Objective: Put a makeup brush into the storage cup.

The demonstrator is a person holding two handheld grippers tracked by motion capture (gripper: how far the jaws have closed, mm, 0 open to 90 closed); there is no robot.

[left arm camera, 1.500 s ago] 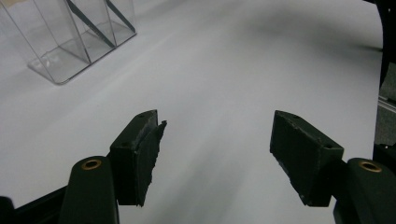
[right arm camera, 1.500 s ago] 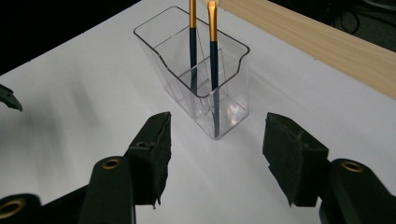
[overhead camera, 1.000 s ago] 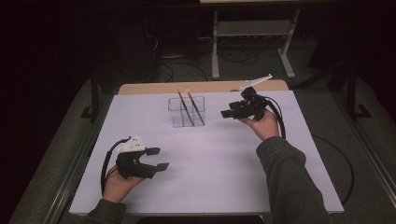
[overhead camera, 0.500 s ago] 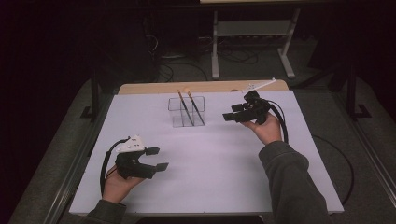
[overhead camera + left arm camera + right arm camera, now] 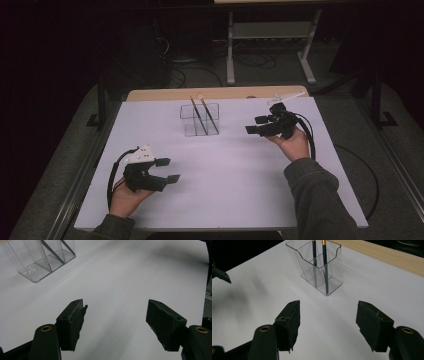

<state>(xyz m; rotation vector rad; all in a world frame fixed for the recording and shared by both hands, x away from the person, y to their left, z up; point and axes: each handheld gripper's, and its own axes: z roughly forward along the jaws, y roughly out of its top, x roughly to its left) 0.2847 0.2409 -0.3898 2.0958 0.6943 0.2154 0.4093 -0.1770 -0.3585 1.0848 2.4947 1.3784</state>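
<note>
light: dim room, bright table | shadows: soft | blur: slight, gripper views

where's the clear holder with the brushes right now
The clear holder stands at the far middle of the white table in the high view, left of the right gripper, with two brushes leaning inside.

The table is covered by a white sheet – a strip of bare wood shows along its far edge. A clear plastic holder stands directly on the sheet, near that edge – two brushes lean inside it.
</note>
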